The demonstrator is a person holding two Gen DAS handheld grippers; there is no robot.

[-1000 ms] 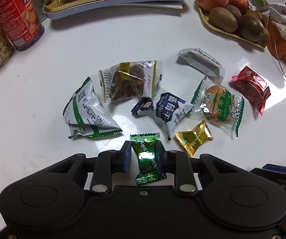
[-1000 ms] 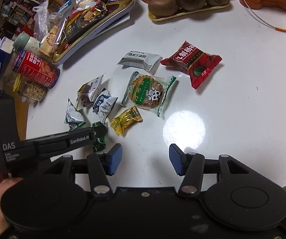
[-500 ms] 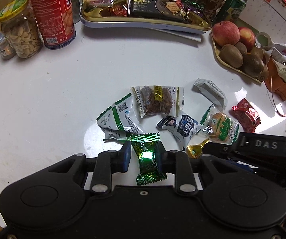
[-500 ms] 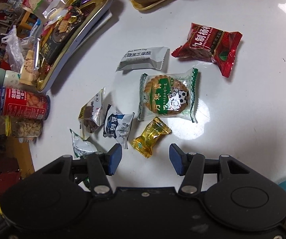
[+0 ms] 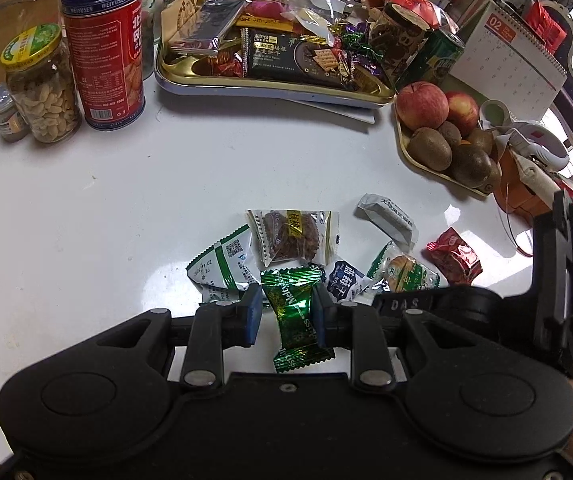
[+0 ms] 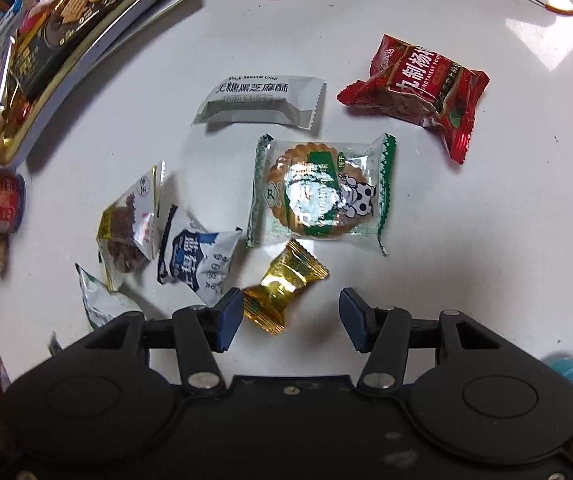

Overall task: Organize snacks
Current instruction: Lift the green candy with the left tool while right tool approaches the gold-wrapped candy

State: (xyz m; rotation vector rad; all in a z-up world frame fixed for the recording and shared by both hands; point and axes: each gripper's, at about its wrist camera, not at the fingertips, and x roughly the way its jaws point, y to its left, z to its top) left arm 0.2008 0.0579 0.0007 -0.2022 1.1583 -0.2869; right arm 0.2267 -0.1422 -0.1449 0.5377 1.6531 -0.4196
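While the left gripper [image 5: 286, 316] gripped a green foil candy [image 5: 295, 312] between its blue pads, lifted clear of the white table [image 5: 126, 200], the right gripper [image 6: 290, 320] pointed down with its jaws apart and nothing held. A gold foil candy [image 6: 282, 290] lay on the table between its 2 fingertips, nearer the left one, just below a biscuit packet [image 6: 322, 192]. The gold snack tray [image 5: 270, 86] sat at the far edge.

The left wrist camera looks obliquely across the desk [image 5: 86, 208]; the right one looks nearly straight down, closer. Both share the biscuit packet [image 5: 404, 274] [image 6: 322, 192].
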